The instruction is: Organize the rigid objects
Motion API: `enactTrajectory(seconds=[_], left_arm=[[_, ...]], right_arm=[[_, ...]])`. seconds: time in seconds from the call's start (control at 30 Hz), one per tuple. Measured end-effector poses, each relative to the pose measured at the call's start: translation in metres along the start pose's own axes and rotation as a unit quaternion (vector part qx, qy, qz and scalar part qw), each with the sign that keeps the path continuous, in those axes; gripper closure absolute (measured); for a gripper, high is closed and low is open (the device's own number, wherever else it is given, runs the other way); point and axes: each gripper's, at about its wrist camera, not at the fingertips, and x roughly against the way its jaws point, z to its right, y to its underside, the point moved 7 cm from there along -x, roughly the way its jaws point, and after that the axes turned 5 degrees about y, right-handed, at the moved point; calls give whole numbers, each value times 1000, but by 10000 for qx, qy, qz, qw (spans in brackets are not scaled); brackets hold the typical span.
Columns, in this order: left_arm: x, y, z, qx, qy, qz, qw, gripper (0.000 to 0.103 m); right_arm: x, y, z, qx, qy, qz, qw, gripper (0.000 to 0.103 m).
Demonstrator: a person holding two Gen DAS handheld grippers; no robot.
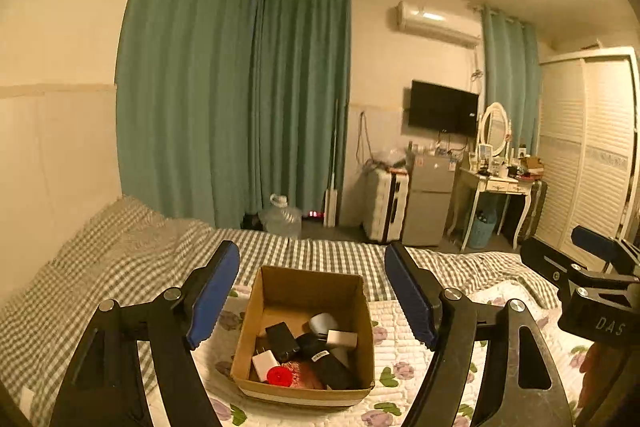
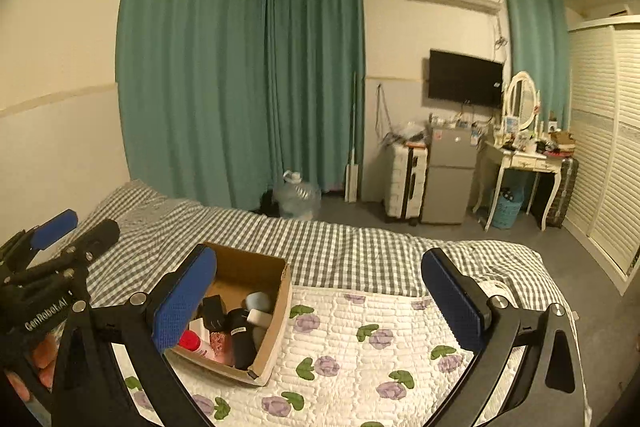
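A: Grippers?
B: Left gripper [image 1: 312, 291] spread wide, empty, above the cardboard box [image 1: 256, 351] — right gripper [image 2: 320, 303] same, just right of it.
A: Objects?
B: Chargers, red cap [image 1: 279, 375] — all inside box, on floral quilt [image 2: 360, 355].

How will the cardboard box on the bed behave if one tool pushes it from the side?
The cardboard box sits on a soft quilt, so it would probably drag and tilt rather than slide cleanly. Its thin open walls look likely to flex under pressure. The small items piled loosely inside may shift and rattle, though they probably add some steadying weight.
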Motion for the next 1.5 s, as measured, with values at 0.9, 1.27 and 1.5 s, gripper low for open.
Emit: enactTrajectory(seconds=[0.9, 1.27, 1.5], left_arm=[[4, 83, 25, -258, 138, -428, 9987, 24], [3, 88, 23, -175, 144, -546, 9983, 24], [3, 91, 24, -248, 157, -616, 9977, 24]], right_arm=[[2, 98, 17, -129, 398, 80, 9991, 0], [2, 103, 16, -130, 420, 34, 9990, 0], [2, 104, 16, -134, 423, 4, 9990, 0]])
